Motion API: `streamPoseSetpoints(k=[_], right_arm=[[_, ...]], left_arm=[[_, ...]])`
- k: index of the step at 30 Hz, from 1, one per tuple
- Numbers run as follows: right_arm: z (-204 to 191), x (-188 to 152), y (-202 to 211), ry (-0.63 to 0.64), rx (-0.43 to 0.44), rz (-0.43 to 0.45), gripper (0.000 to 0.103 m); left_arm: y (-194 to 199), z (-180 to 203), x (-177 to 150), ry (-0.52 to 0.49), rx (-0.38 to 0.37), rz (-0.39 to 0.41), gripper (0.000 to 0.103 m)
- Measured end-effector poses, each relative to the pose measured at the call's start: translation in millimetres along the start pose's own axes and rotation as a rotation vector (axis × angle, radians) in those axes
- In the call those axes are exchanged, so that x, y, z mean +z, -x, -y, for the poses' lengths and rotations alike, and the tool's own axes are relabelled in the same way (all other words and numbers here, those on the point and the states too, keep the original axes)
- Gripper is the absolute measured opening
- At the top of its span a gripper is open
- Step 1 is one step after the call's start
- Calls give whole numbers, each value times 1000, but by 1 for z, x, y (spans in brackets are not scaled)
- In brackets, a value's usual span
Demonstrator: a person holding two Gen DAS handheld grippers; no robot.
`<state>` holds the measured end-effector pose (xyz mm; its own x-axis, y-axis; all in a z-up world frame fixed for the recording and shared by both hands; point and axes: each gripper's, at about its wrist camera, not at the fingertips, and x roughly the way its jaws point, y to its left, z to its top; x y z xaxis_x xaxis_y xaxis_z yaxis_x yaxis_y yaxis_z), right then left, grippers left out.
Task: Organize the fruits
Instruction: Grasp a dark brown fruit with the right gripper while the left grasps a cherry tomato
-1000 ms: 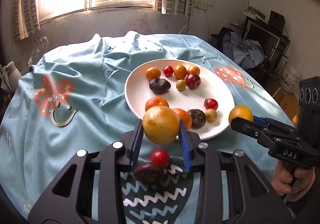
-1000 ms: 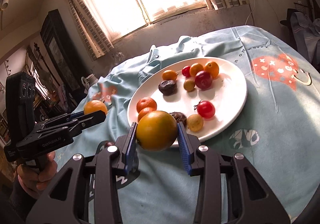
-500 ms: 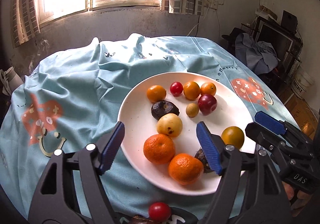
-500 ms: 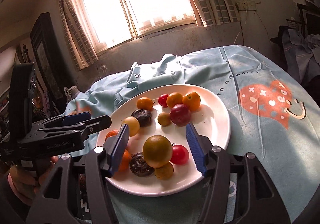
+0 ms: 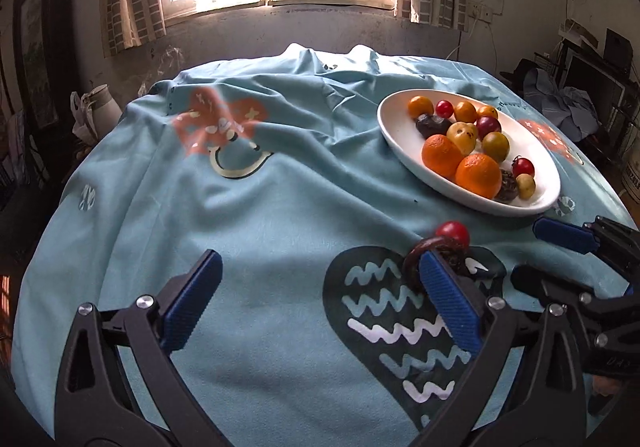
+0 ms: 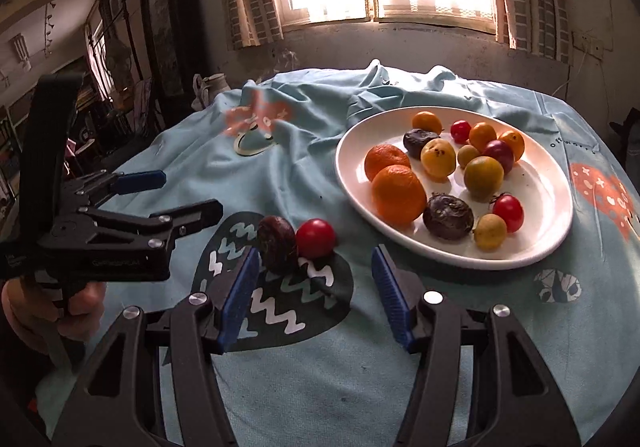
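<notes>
A white plate (image 6: pixel 552 215) (image 5: pixel 394 127) holds several fruits: two oranges (image 6: pixel 398 193), yellow ones, red tomatoes and dark wrinkled ones. A dark wrinkled fruit (image 6: pixel 277 239) (image 5: pixel 412 259) and a red tomato (image 6: pixel 315 238) (image 5: pixel 453 233) lie on the blue cloth just left of the plate. My right gripper (image 6: pixel 316 291) is open and empty, just short of these two. My left gripper (image 5: pixel 320 303) is open and empty over bare cloth, left of them; its right finger partly hides the dark fruit.
A light blue tablecloth (image 5: pixel 260 207) with heart prints covers the round table, bunched in folds at the far side. A window and wall stand behind. A white jug (image 5: pixel 102 103) sits beyond the left edge. Clutter stands to the right.
Both grippers opened and left their yellow fruits on the plate. Then both drew back off the plate, toward the near left, and now stand by the two loose fruits on the cloth.
</notes>
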<state>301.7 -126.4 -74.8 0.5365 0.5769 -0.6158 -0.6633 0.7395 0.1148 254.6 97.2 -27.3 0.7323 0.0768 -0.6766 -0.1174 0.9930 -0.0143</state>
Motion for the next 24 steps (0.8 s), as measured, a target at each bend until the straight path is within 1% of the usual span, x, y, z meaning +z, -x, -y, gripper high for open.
streamPoseSetpoints(k=[3,7,8,11,13,16,18,20,22,24], right_arm=[[-14,-2,-6,61,-2,-16,59],[-21,4,-12,74,22,5,58],[-23,7,-15,79,24,9,58],[-27,16,-26,99,24,14,54],[-29,21,-35,106,22,9,53],[-31,27,-50,120,39,-38,52],[-35,27,-59,142,50,-80,49],[-40,27,-60,168,79,-88,46],[-45,23,-61,201,77,-120,40],[-49,18,-68,232,48,-172,39]], left_arm=[[3,-21,5,94,22,20,101],[8,-46,10,183,94,43,101],[7,-52,9,211,96,37,101],[6,-64,9,282,70,10,101],[7,-67,9,296,74,15,101],[10,-64,10,285,85,31,101],[11,-64,10,287,84,31,101],[10,-65,10,293,73,24,101],[11,-66,10,296,72,26,101],[12,-66,11,297,75,32,101]])
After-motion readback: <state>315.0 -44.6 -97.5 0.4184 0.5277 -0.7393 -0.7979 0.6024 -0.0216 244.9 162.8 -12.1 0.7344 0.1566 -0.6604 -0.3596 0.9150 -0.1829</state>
